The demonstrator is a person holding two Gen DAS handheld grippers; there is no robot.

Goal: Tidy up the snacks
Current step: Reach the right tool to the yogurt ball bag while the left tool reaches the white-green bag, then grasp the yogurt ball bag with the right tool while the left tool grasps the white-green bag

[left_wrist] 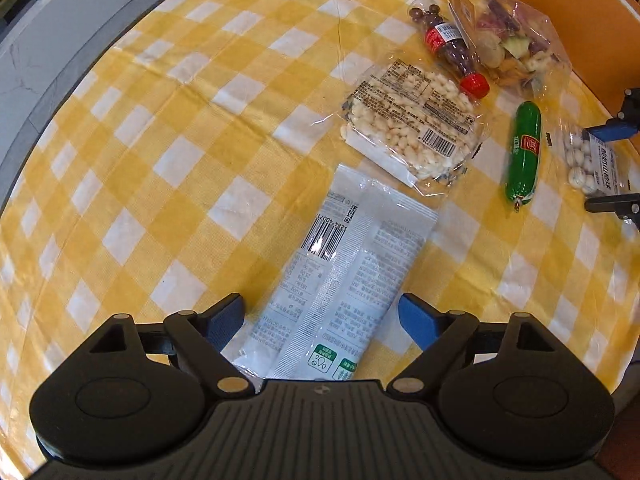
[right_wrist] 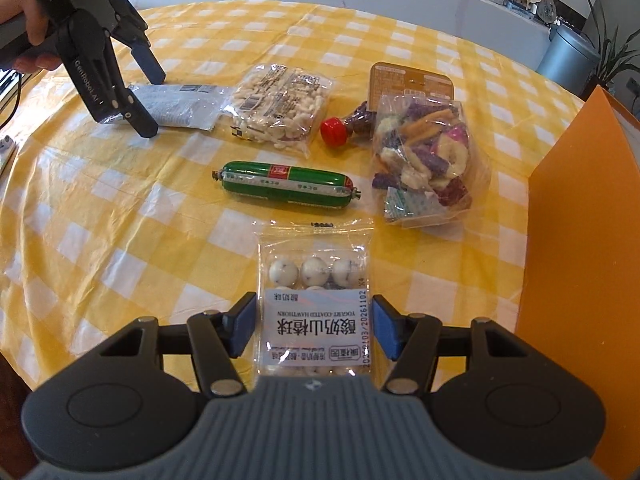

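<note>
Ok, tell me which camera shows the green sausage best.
The right wrist view. There the green sausage lies side-on near the middle of the checked tablecloth, whole, with its red label and both crimped ends visible. The left wrist view shows it too, but smaller, foreshortened and near the right edge.

The left hand-held gripper (left_wrist: 322, 322) is lowered and points forward, its two blue-padded fingers (left_wrist: 224, 320) spread wide apart with nothing pinched between them. In the right wrist view it stands tilted, fingertips angled downward, gripped from behind by the person's left hand (right_wrist: 24, 24). The right hand-held gripper (right_wrist: 314, 330) likewise sits low and level, its blue pads (right_wrist: 386, 330) parted and not pressing together.
</note>
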